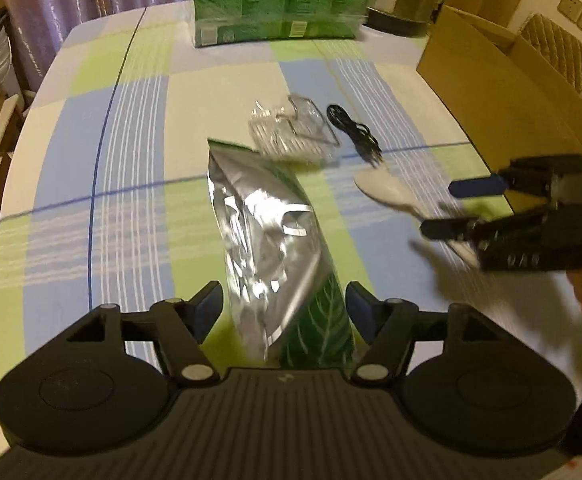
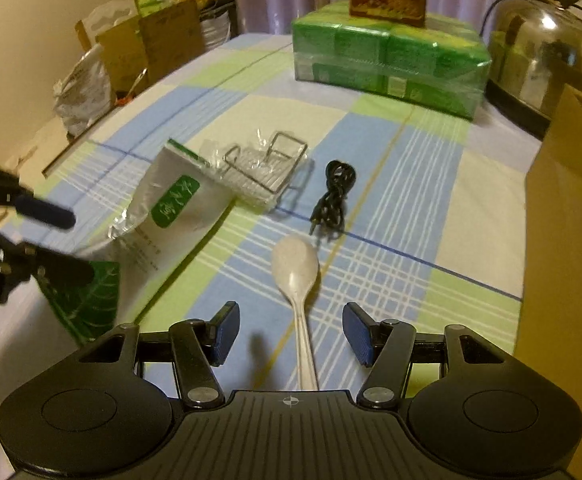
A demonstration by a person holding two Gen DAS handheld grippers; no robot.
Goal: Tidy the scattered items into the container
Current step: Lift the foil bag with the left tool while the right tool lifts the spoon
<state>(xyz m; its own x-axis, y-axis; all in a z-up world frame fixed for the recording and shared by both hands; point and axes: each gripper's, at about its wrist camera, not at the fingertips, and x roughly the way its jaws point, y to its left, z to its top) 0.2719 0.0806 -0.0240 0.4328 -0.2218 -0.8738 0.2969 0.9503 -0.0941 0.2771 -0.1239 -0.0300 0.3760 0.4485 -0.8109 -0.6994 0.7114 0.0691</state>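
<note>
The bag (image 1: 267, 248) lies flat on the counter (image 1: 91, 128), and its near end sits between the wide-apart fingers of the left hand-held gripper (image 1: 285, 312). The fingers are not touching it, so that one is released. The spoon (image 2: 297, 280) lies just right of the bag, with its handle running in between the fingers of the right hand-held gripper (image 2: 291, 334). That one is spread wide too and grips nothing.

Past the bag's far end is a clear tray (image 2: 263, 172) with a wire frame, touching the bag's corner. Just right of the tray lies a coiled black cable (image 2: 333, 196), close to the bowl of the spoon.

So there is one bag, one spoon, one tray and one cable lying loose. One brown box (image 1: 503, 92) stands open at the right edge of the counter. At the far end sit one green pack (image 2: 387, 64) and one shiny kettle (image 2: 547, 68).
</note>
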